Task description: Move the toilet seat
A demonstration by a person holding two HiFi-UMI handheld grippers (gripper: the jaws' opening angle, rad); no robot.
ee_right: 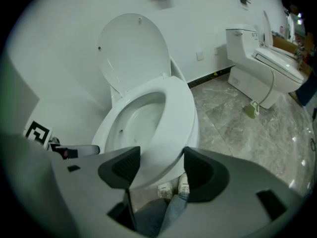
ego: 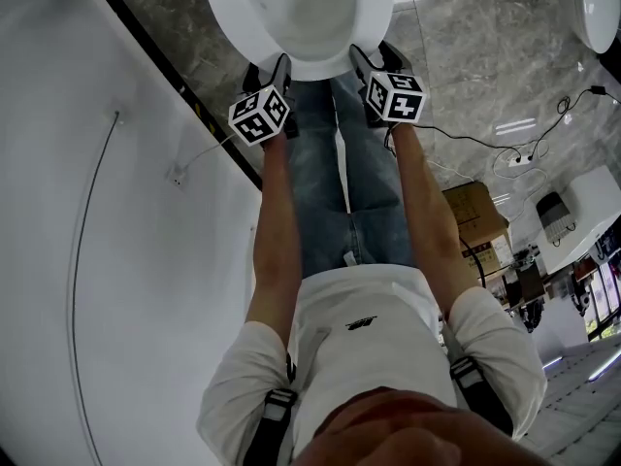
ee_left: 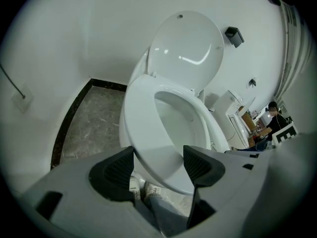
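Slip risk: the toilet seat (ee_left: 148, 133) looked glossy and rounded, so if only the edge got pinched it could probably be lost halfway up and slammed back on the bowl.
Twist risk: if one side were lifted ahead of the other, the hinges might get strained.
Left claw: the left gripper (ee_left: 157, 156) was held wide open, with the seat's front rim framed in the gap at lower middle. Contact couldn't be told.
Right claw: the right gripper (ee_right: 162, 155) was spread just as wide around the same rim, nothing clamped.
Seat spot: it was lying flat at frame centre, with the lid (ee_left: 185, 48) stood up behind.
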